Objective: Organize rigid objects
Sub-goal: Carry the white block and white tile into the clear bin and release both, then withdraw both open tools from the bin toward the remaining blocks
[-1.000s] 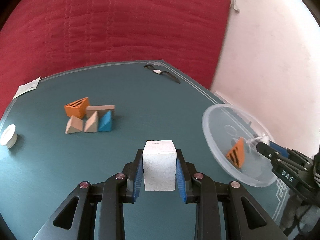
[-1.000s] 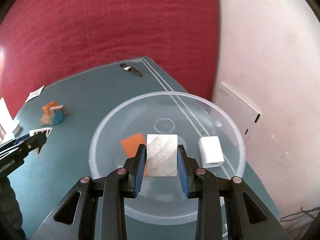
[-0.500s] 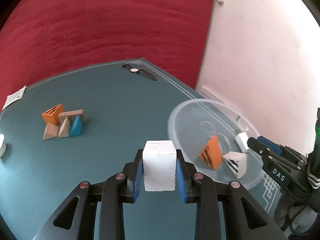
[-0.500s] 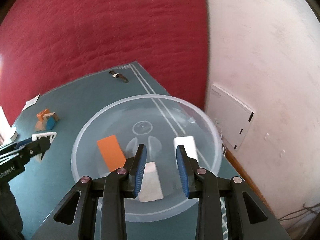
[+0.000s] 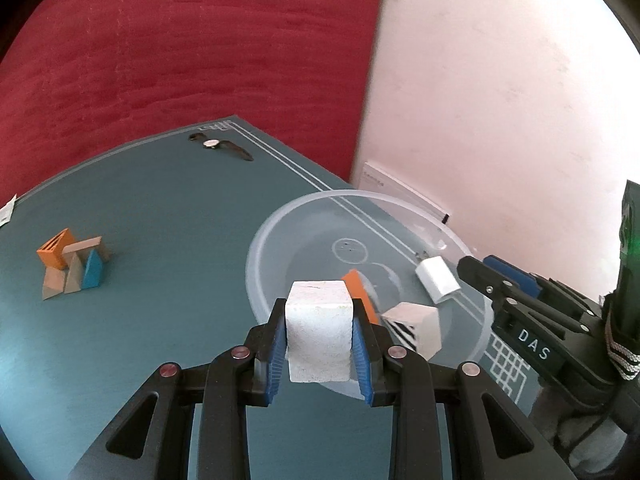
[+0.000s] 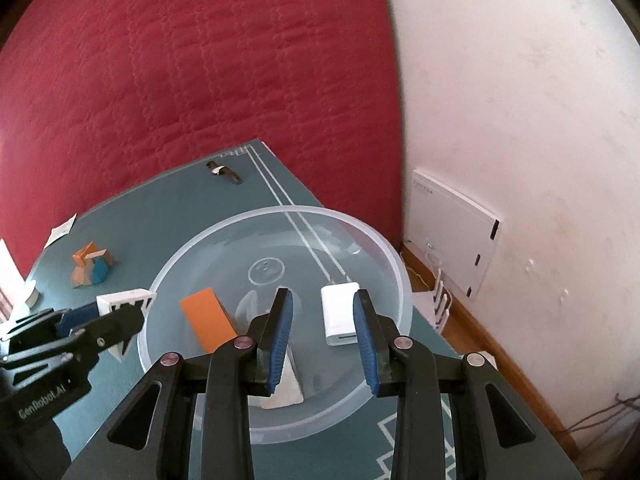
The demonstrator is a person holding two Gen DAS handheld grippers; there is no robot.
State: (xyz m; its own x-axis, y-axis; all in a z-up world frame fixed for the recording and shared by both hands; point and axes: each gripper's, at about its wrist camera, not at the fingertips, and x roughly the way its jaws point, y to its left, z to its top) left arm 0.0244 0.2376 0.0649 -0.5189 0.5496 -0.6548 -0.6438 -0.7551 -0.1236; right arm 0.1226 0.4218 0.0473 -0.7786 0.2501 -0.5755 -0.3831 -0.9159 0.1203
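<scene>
1. The left claw [image 5: 319,308] holds a white block [image 5: 318,332]. Its blue pads [image 5: 276,344] press on both sides of the block.
2. The white block is up in the air, above the table [image 5: 180,200]. In the left view it sits in front of the near edge of the clear bowl [image 5: 256,248]. In the right view it is just beside the bowl's left rim, not inside.
3. The right claw [image 6: 323,300] hangs over the bowl. Its pads stand a small way apart, and nothing is between them.
4. Three things lie in the bowl. One is an orange block [image 6: 208,318]. One is a white plug [image 6: 340,312] near the far right side. One is a white block with black stripes [image 5: 416,324], close to the near rim and below the right claw.
5. The orange block and the plug are apart. In the left view the striped block sits just beside the orange one.
6. A small pile of blocks [image 5: 74,264] sits on the table, well away from the bowl on the left. It has an orange block, a blue one and some plain wood ones, all touching.
7. A watch [image 5: 220,146] lies near the far edge of the table.
8. A red cloth [image 5: 200,40] is behind the table, with a pale wall [image 5: 500,120] to its right.
</scene>
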